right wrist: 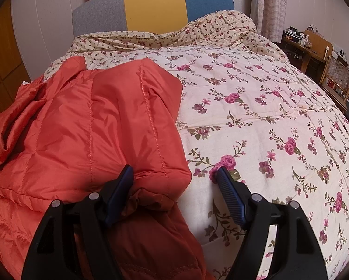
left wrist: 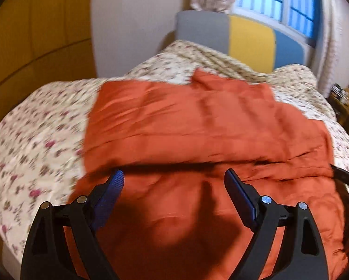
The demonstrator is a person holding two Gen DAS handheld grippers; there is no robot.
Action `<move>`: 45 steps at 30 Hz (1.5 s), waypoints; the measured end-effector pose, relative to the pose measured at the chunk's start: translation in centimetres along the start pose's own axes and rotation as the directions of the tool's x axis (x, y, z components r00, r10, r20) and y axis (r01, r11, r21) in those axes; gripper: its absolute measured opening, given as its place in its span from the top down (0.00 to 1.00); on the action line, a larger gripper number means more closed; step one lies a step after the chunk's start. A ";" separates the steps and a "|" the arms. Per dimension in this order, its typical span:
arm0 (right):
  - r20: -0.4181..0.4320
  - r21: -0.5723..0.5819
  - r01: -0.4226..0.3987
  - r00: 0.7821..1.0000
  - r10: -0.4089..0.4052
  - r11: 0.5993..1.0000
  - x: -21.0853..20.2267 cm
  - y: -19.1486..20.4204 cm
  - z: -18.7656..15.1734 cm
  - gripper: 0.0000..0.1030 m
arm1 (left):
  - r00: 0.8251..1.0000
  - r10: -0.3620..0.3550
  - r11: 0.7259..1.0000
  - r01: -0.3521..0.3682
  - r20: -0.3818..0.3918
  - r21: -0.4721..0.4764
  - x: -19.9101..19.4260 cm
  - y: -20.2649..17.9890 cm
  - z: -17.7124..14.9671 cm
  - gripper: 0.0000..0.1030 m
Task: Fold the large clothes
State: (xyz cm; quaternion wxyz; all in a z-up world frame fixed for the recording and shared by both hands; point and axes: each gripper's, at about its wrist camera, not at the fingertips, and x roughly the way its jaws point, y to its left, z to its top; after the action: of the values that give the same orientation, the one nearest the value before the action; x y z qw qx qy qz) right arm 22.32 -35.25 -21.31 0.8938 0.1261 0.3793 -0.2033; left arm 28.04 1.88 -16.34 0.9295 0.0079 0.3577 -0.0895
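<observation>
Both tools, left tool (left wrist: 173,177) and right tool (right wrist: 174,173), gape wide, gripping nothing; the puffy orange jacket (right wrist: 99,126), centre-left on the bed (right wrist: 267,116), may spring unfolded.

Each claw (left wrist: 174,177) (right wrist: 174,173) has black angular arms, silver round screws and ribbed blue pads.

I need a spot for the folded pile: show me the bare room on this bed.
Free: the floral quilt right of the orange jacket, up to the rumpled bedding by the headboard. A narrower strip lies left of the jacket. The jacket itself fills the bed's middle.
</observation>
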 end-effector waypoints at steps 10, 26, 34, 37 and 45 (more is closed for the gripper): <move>0.157 -0.138 -0.244 0.952 0.264 0.960 -6.9 8.4 4.1 0.23 | 0.994 0.084 0.995 -0.087 -0.069 -0.040 2.8 3.8 0.8 0.15; 0.026 -0.330 -0.114 0.991 0.130 0.937 3.8 17.6 1.8 0.19 | 0.988 0.036 0.919 -0.092 -0.150 -0.383 6.1 12.2 1.4 0.15; 0.030 -0.335 -0.103 0.992 0.120 0.937 3.9 17.5 1.5 0.16 | 0.994 0.027 0.898 -0.070 -0.104 -0.433 6.6 13.3 0.4 0.15; 0.026 -0.325 -0.111 0.992 0.126 0.939 3.9 17.3 1.5 0.15 | 0.989 0.068 0.910 -0.115 -0.129 -0.399 6.1 12.6 0.9 0.15; 0.038 -0.326 -0.102 0.992 0.120 0.940 3.7 17.3 1.3 0.14 | 0.971 0.221 0.948 -0.191 0.095 -0.256 -2.8 8.2 -0.4 0.15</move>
State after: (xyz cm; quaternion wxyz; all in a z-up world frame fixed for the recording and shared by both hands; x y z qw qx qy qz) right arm 33.40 -21.45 -21.91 0.9230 -0.0068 0.3739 -0.0911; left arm 27.12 10.48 -15.16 0.9478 -0.0749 0.3054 0.0525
